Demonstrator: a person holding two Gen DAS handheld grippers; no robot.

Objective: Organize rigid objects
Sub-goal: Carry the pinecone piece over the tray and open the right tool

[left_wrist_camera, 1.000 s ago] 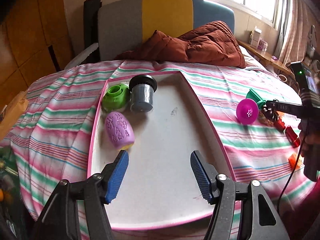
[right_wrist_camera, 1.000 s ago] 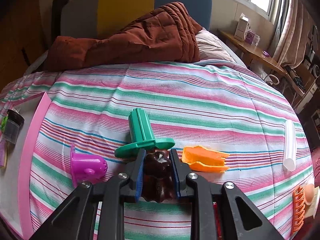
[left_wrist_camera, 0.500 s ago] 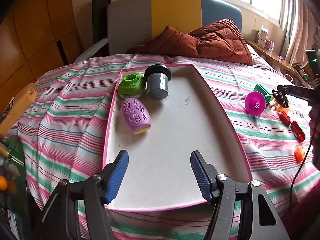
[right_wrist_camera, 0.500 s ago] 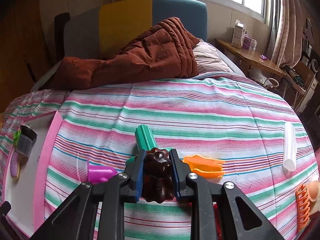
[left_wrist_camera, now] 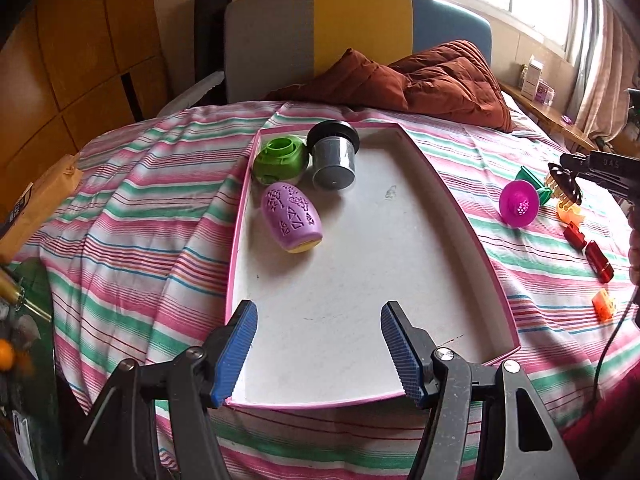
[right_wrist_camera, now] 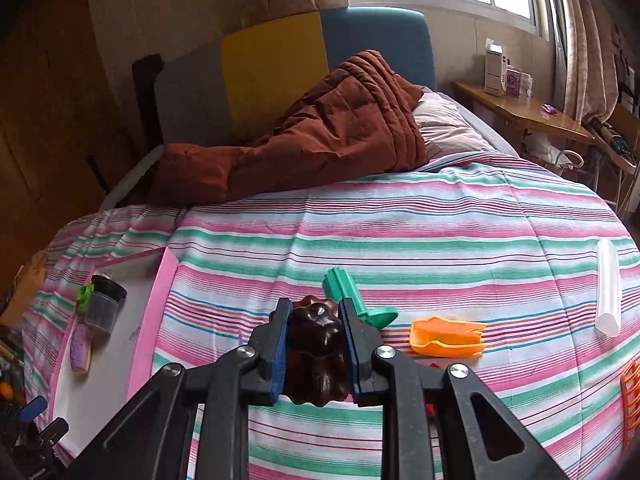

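Observation:
My right gripper (right_wrist_camera: 314, 354) is shut on a dark brown ridged mould (right_wrist_camera: 318, 356) and holds it above the striped bedspread; it shows at the right edge of the left wrist view (left_wrist_camera: 565, 182). My left gripper (left_wrist_camera: 318, 354) is open and empty over the near end of a pink-rimmed white tray (left_wrist_camera: 460, 216). In the tray's far left corner lie a green ring piece (left_wrist_camera: 280, 160), a grey cup with a black lid (left_wrist_camera: 334, 156) and a purple patterned egg (left_wrist_camera: 291, 218). A green funnel piece (right_wrist_camera: 352, 296) and an orange piece (right_wrist_camera: 446, 338) lie on the bed beyond the mould.
A magenta perforated cup (left_wrist_camera: 518, 204), red pieces (left_wrist_camera: 588, 250) and a small orange piece (left_wrist_camera: 604, 306) lie on the bed right of the tray. A white tube (right_wrist_camera: 608, 286) lies far right. A brown quilt (right_wrist_camera: 312, 140) is heaped at the headboard.
My right gripper has lifted the brown mould up off the bed, away from the green funnel. The left gripper has drawn back and up, still open.

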